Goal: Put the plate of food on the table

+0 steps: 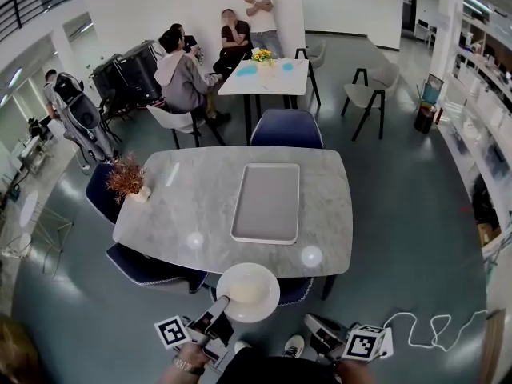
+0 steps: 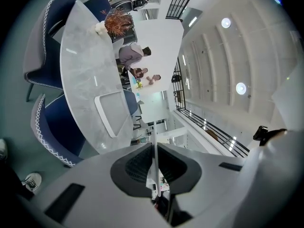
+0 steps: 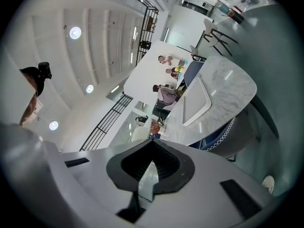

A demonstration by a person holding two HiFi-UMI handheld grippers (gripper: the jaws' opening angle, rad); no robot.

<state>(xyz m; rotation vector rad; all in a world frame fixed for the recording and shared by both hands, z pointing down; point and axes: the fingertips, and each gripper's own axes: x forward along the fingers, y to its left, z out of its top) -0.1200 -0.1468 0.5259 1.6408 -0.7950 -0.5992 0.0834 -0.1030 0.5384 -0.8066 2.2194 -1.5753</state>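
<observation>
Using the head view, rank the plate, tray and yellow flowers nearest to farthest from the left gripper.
1. The plate, held by the left gripper.
2. The tray, on the near table.
3. The yellow flowers, on the far table.

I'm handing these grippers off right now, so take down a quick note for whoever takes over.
Left gripper: shut on the rim of the white plate, held in the air at the marble table's near edge.
Right gripper: shut, empty.
Done: plate is in hand and at the table.
Left: set it on the table; a grey tray lies mid-table.
</observation>
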